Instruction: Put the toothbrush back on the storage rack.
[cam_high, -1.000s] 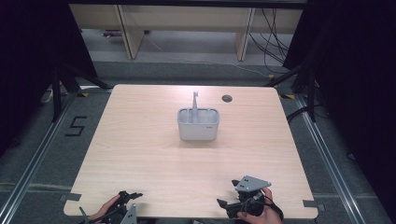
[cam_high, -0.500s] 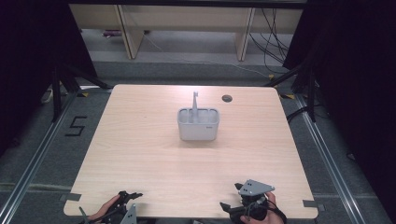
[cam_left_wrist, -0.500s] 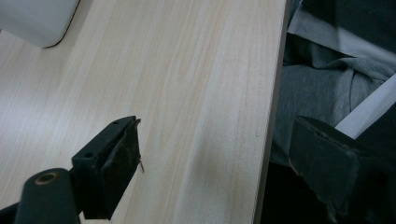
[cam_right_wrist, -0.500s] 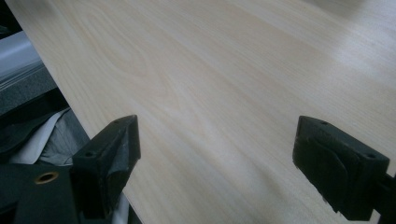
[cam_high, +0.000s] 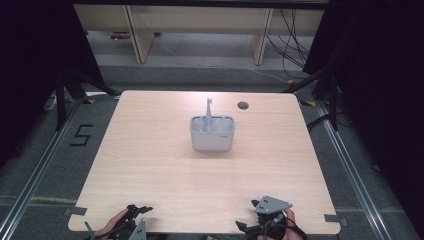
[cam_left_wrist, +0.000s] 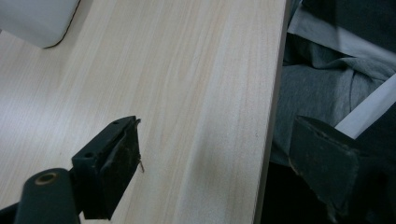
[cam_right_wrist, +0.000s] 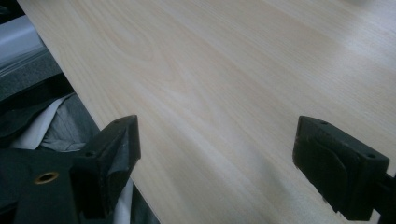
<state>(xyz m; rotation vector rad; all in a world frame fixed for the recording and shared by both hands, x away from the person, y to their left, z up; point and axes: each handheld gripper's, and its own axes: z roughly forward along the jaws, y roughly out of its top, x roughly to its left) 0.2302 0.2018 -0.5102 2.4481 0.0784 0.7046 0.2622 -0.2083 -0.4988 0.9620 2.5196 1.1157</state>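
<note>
Two grippers are sitting at the table's 6 o'clock edge. Left gripper is hanging around 7 o'clock, jaws spread wide, nothing between them. Right gripper is hovering near 5 o'clock, jaws gaping too, also empty. Grey caddy is standing upright mid-table, toward 12 o'clock, well apart from both.

A black "5" is showing on the grey floor, left of the counter. Nothing else readable is appearing on the counter or elsewhere.
</note>
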